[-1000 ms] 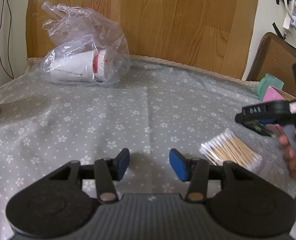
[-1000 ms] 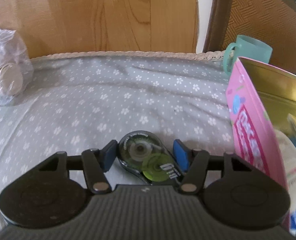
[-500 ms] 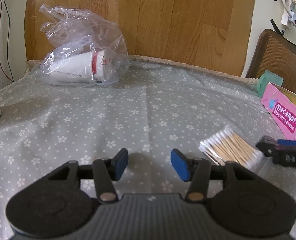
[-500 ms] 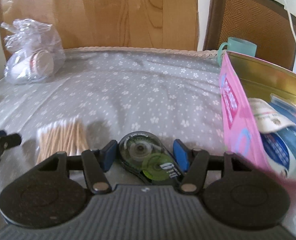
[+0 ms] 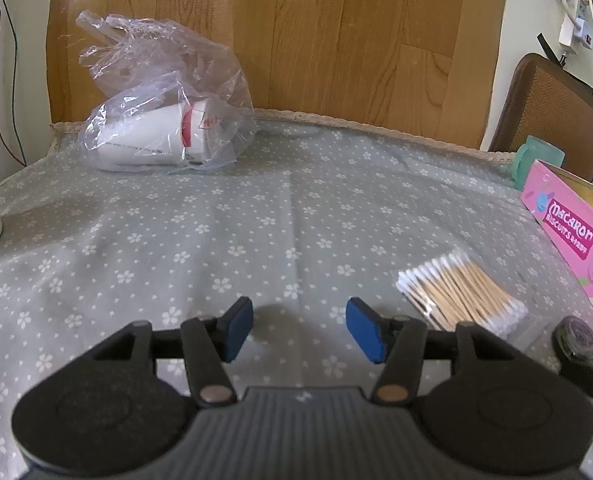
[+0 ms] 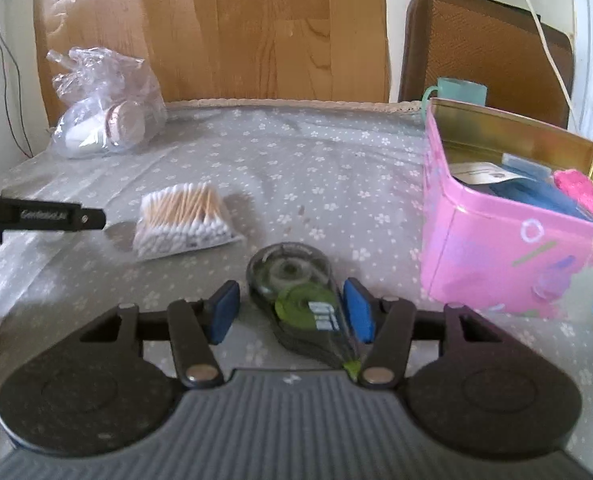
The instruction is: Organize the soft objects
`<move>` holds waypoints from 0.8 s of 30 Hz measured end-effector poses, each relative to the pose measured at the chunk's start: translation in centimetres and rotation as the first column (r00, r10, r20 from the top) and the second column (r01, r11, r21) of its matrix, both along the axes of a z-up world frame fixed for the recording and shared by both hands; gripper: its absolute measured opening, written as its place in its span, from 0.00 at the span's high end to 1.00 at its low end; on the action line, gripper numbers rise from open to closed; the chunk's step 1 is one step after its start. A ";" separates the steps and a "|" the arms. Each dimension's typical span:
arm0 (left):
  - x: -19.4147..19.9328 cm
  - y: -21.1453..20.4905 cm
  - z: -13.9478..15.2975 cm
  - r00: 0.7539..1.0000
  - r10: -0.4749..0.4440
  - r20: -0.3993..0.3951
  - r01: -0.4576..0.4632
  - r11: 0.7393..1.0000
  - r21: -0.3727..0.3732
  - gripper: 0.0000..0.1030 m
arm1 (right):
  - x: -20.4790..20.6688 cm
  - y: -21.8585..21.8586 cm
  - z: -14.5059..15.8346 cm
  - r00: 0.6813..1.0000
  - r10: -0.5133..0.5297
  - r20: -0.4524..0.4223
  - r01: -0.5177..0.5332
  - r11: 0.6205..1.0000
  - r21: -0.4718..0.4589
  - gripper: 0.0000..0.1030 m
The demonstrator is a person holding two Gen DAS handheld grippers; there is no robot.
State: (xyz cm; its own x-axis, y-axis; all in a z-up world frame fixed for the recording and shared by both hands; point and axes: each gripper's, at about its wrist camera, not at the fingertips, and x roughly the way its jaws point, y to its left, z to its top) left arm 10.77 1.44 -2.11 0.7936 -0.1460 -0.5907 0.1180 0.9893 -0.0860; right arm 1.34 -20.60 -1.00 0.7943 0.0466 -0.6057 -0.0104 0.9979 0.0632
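Lying flat on the grey flower-print tablecloth [image 5: 256, 220], the pack of cotton swabs [image 5: 460, 296] is a clear wrapper full of wooden sticks with white tips at both ends; it sits right of centre in the left wrist view, near the pink tin [image 6: 496, 240] but apart from it.

Left gripper [image 5: 299, 330]: jaws apart and just been opening, blue pads with only bare cloth between them, nothing held or touched. The swab pack lies just beyond its right finger.

Right gripper [image 6: 292, 310]: a correction tape dispenser [image 6: 300, 300], smoky clear shell with a green wheel inside, sits between the blue pads. The jaws have just been closing a little. The dispenser lies against the right pad, while a gap shows on the left side, so I cannot tell whether it is truly clamped.

At the back left corner a crumpled clear plastic bag [image 5: 164, 120] holds a stack of white paper cups with a red band. The pink tin stands open at the right, gold inside, with blue and pink soft items and a white packet in it. A teal mug [image 6: 460, 92] stands behind it.

Writing: "MACARON BISCUITS" is legible on the tin's side in the left wrist view. Printing on the cups and on the dispenser label is too small to read.
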 end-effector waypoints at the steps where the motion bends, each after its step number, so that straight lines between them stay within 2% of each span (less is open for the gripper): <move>1: 0.0 0.0 0.0 1.000 -0.002 0.000 0.002 1.000 -0.002 0.47 | -0.2 0.2 -0.1 1.000 0.004 0.002 -0.004 1.000 -0.010 0.41; 11: 0.0 0.2 0.0 1.000 -0.021 -0.003 0.020 0.999 -0.027 0.36 | -0.2 0.1 -0.2 1.000 0.020 0.004 -0.020 0.999 -0.025 0.41; 24: -0.4 0.0 -0.1 1.000 -0.029 -0.005 0.029 0.999 -0.039 0.29 | -0.4 0.3 -0.1 1.000 0.013 0.005 -0.013 1.000 -0.024 0.39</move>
State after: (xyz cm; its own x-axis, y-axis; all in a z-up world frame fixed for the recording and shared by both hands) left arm 10.39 1.41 -2.18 0.7852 -0.1916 -0.5889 0.1460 0.9814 -0.1247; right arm 0.99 -20.27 -1.14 0.7968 0.0424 -0.6028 -0.0238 0.9990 0.0388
